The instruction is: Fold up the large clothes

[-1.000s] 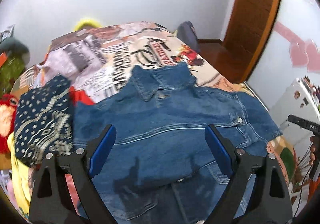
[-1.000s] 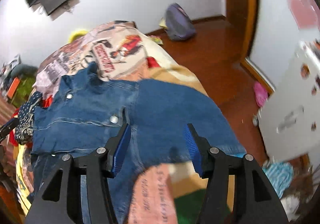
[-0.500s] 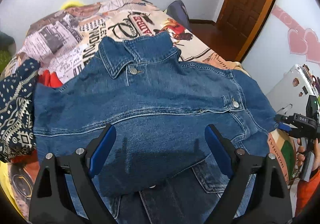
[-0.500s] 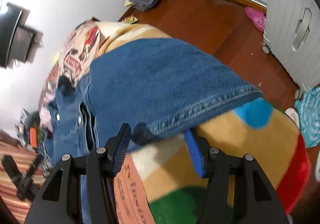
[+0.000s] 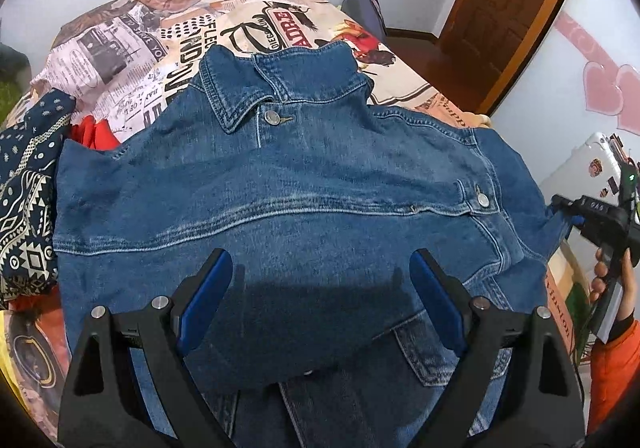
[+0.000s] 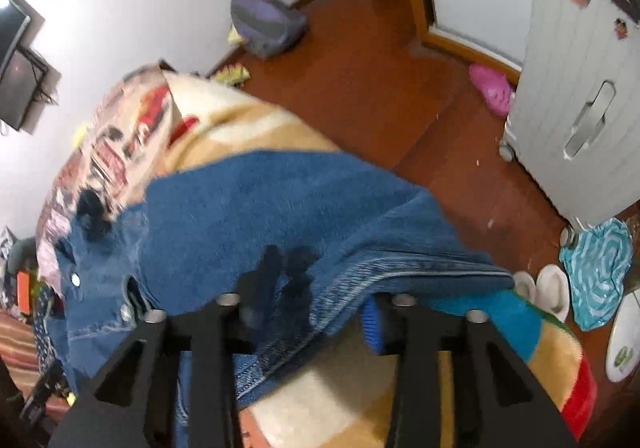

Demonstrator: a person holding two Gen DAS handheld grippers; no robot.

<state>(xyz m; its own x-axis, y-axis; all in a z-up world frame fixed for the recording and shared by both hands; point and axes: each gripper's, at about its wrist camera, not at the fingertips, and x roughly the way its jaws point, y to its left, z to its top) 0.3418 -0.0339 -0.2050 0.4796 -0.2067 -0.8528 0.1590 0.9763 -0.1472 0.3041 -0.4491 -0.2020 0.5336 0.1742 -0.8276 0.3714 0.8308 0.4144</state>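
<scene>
A blue denim jacket (image 5: 300, 175) lies spread on the bed, collar away from me, buttons showing. My left gripper (image 5: 320, 288) hangs open just above its middle, touching nothing. The jacket's right sleeve (image 6: 248, 207) drapes over the bed's edge. My right gripper (image 6: 320, 312) is closing its jaws on that sleeve's hem, which lies between the pads and covers the left finger. In the left wrist view the right gripper (image 5: 568, 207) pinches the sleeve end at the far right, held by a hand (image 5: 604, 272).
A newsprint-patterned bedspread (image 5: 180, 35) covers the bed. A navy patterned garment (image 5: 24, 187) and a red one (image 5: 94, 131) lie at its left. On the wooden floor are a white suitcase (image 6: 572, 87), a grey backpack (image 6: 268, 23), a pink shoe (image 6: 492, 87) and a teal cloth (image 6: 596, 272).
Both grippers have sunk closer to the jacket. The right gripper rolled, reached the sleeve hem and narrowed its jaws around it. The left jaws kept their width.
</scene>
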